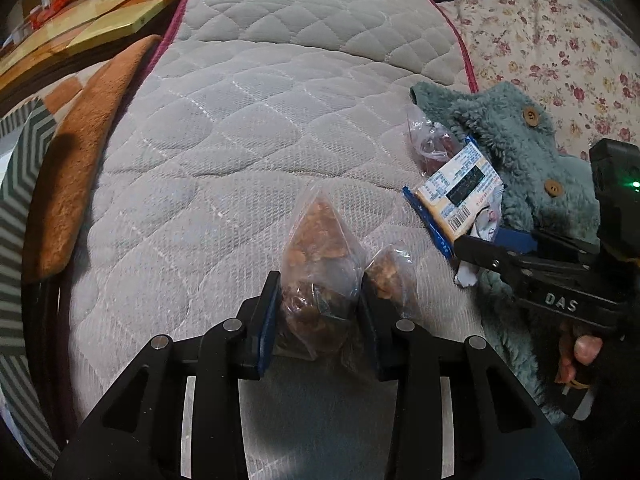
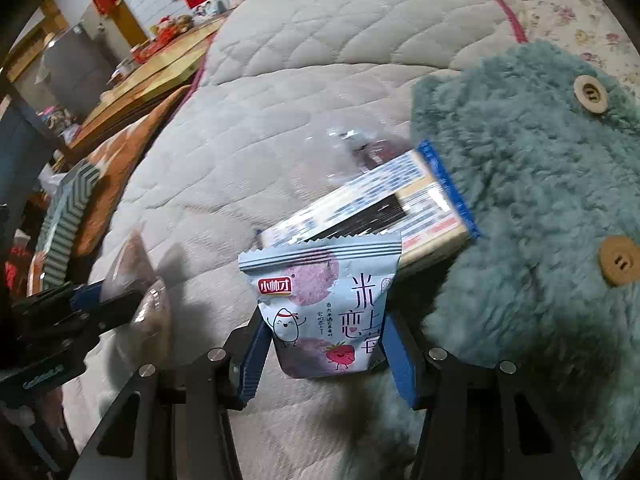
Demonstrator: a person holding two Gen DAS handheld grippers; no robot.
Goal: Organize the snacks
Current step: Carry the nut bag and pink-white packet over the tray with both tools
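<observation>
My left gripper (image 1: pixel 318 300) is shut on a clear bag of brown snacks (image 1: pixel 316 248), held just over the quilted mattress (image 1: pixel 240 128); it also shows in the right wrist view (image 2: pixel 140 280). My right gripper (image 2: pixel 324 344) is shut on a pale blue rice-cracker packet (image 2: pixel 326 304) with strawberry art. Beyond it lies a blue-edged cracker pack (image 2: pixel 400 216), also in the left wrist view (image 1: pixel 456 188), and a clear bag with dark red pieces (image 1: pixel 430 144). The right gripper shows at the right of the left wrist view (image 1: pixel 480 256).
A teal fleece garment with wooden buttons (image 2: pixel 540 200) lies on the right, touching the cracker pack. A floral bedsheet (image 1: pixel 560 40) is behind it. An orange cushion (image 1: pixel 80 168) and a wooden table (image 1: pixel 100 20) are to the left of the mattress.
</observation>
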